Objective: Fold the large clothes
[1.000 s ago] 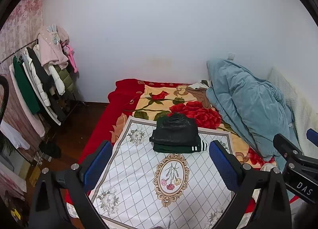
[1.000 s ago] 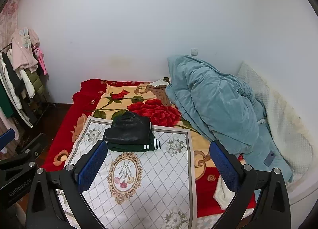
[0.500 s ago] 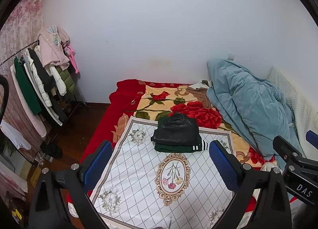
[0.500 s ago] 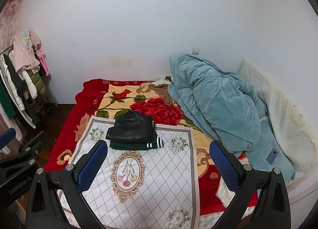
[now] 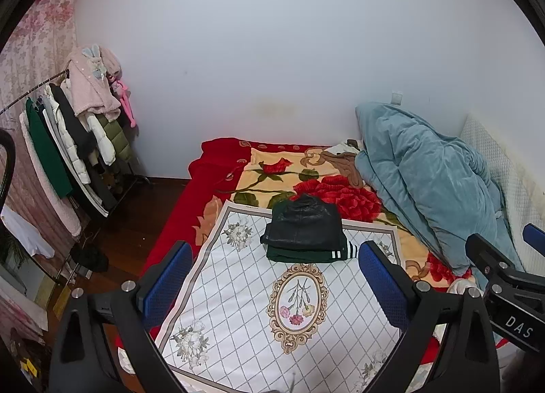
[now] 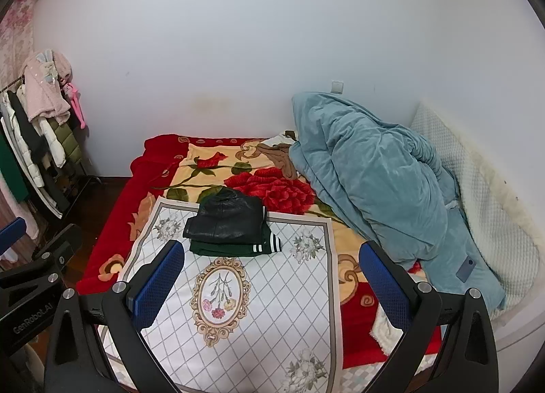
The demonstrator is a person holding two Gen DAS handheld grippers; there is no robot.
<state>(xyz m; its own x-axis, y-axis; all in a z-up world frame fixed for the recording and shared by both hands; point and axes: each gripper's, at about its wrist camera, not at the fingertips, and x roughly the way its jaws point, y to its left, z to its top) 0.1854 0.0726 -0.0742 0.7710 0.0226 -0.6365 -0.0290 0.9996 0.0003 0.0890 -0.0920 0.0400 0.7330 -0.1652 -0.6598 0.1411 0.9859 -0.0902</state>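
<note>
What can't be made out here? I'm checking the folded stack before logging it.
- Green garment: both views, mostly covered by the black garment; its folds are hidden.
- Bed's right side: buried under the teal quilt.
- Near edge of the white mat: blocked by the open left gripper.

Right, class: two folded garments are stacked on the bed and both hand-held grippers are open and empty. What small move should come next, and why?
Probably fetch another garment. The black jacket already lies folded on the green top on the white mat, and no unfolded garment lies on the mat. The left hand-held gripper and right hand-held gripper are open and hold nothing, so turning toward the clothes rack seems sensible.
</note>
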